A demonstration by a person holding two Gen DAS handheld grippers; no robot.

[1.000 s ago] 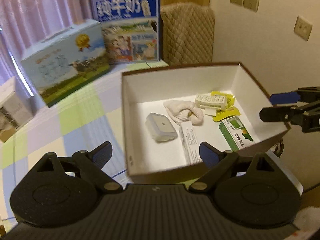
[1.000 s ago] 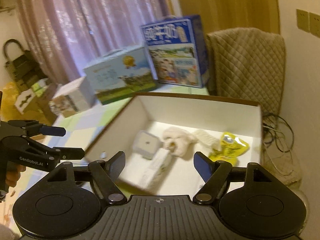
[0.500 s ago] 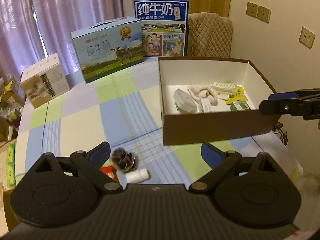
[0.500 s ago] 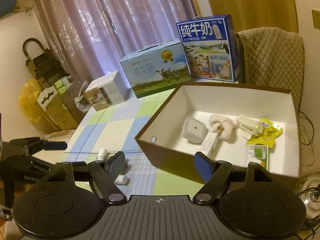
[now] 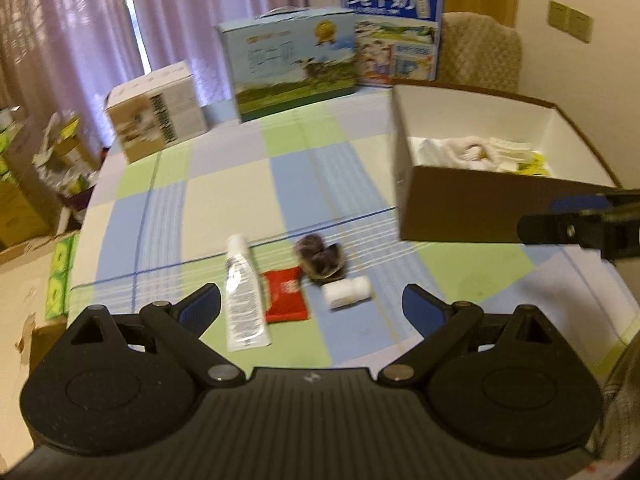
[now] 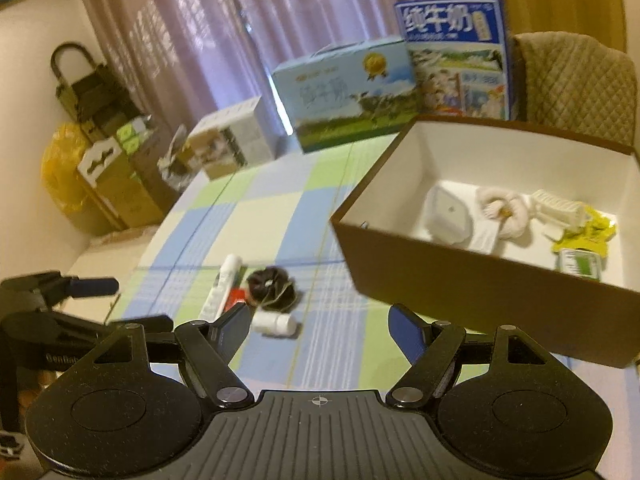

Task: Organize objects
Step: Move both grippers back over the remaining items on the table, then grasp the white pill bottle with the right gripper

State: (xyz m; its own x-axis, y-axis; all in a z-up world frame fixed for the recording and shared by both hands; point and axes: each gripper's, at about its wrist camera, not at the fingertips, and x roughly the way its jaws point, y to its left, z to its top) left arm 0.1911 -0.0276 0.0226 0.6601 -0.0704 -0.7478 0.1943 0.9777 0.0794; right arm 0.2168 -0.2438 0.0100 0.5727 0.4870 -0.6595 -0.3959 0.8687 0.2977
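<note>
A brown box [image 5: 460, 208] with a white inside stands on the right of the checked tablecloth; several small items lie in it, among them a white pad case [image 6: 446, 214] and a yellow packet [image 6: 586, 232]. On the cloth near me lie a white tube [image 5: 242, 292], a red packet [image 5: 286, 296], a dark scrunchie [image 5: 320, 260] and a small white bottle [image 5: 347, 293]. My left gripper [image 5: 311, 308] hovers open just short of them. My right gripper [image 6: 320, 326] is open too, above the bottle [image 6: 276, 323] and left of the box [image 6: 460, 280].
Two blue milk cartons [image 5: 296, 64] [image 5: 394, 32] and a smaller white-brown box [image 5: 158, 116] stand along the table's far edge. A quilted chair back [image 5: 478, 54] rises behind the brown box. Cardboard boxes and a yellow bag [image 6: 60, 172] crowd the floor at left.
Both grippers have pulled back from over the brown box toward the near side of the table. The loose tube, packet, scrunchie and bottle have come into view in front of them.
</note>
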